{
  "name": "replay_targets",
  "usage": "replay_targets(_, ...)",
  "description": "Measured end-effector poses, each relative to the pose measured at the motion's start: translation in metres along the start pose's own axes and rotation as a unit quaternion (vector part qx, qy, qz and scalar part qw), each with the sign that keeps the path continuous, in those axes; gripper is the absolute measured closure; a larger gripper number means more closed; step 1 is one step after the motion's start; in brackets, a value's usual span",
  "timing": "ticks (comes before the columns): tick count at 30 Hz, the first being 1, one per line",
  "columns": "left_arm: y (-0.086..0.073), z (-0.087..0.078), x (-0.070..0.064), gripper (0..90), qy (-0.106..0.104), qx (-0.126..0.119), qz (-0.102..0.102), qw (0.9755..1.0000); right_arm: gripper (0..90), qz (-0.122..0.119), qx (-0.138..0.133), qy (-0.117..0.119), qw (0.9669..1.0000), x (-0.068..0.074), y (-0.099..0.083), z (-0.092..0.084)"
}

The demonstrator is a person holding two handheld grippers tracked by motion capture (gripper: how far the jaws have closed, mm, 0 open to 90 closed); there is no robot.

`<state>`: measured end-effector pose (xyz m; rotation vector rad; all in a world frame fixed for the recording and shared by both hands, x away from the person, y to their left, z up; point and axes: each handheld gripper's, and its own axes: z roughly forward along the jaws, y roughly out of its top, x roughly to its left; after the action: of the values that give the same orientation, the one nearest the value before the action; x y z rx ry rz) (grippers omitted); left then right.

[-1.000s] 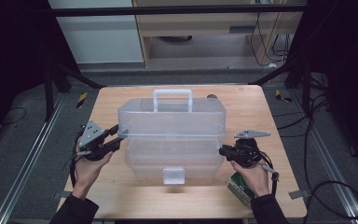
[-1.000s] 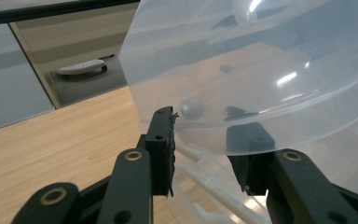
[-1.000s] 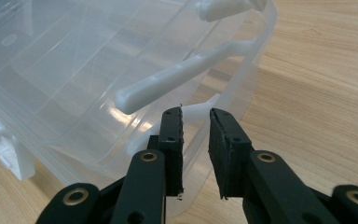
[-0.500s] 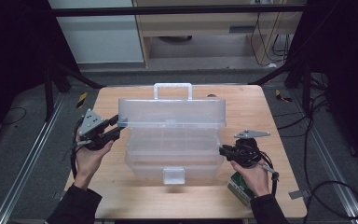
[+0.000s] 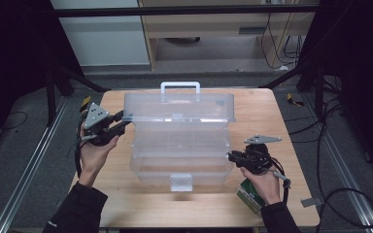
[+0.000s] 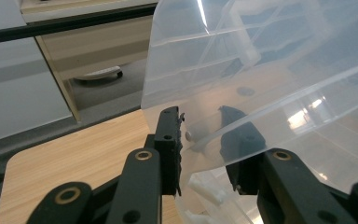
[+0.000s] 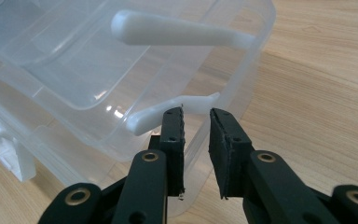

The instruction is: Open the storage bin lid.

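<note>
A person seated at a wooden table [image 5: 281,121] works on a clear plastic storage box [image 5: 179,155] that occupies the centre of the high view, its base resting on the tabletop and its lid [image 5: 178,108] raised on edge along the back, a white handle [image 5: 180,86] topping it. At the left of that frame, the left gripper [image 5: 122,121], held up off the table in the left hand [image 5: 93,150], meets the lid's left end; in the left gripper view the lid's corner [image 6: 193,135] lies between the two black jaws, which have just been closing, the left pad at its outer face and the right seen through the clear plastic, though whether they press it cannot be told. Low in the centre, the box's white front latch [image 5: 181,182] faces the person. At the right, the right gripper [image 5: 231,156] sits against the base's right end; in the right gripper view its jaws stand slightly apart with a white hinge arm [image 7: 177,112] just beyond their tips, and a grip cannot be made out. A green carton [image 5: 250,195] lies under the right hand [image 5: 264,182] at lower right.
</note>
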<state>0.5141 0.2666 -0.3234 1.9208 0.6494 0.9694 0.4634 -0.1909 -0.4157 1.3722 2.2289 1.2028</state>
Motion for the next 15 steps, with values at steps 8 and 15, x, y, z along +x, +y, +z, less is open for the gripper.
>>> replay_targets(8, 0.008, 0.006, 0.004, 70.0, 0.014, 0.007, -0.003, 0.9999, 75.5, 0.000, 0.000, 0.000, 1.0000, 0.000, 0.000, 0.000)
replay_targets(15, 0.013, 0.012, 0.010, 72.6, 0.021, 0.017, -0.003, 0.9996, 75.5, -0.001, 0.000, -0.001, 1.0000, 0.000, 0.000, 0.000)
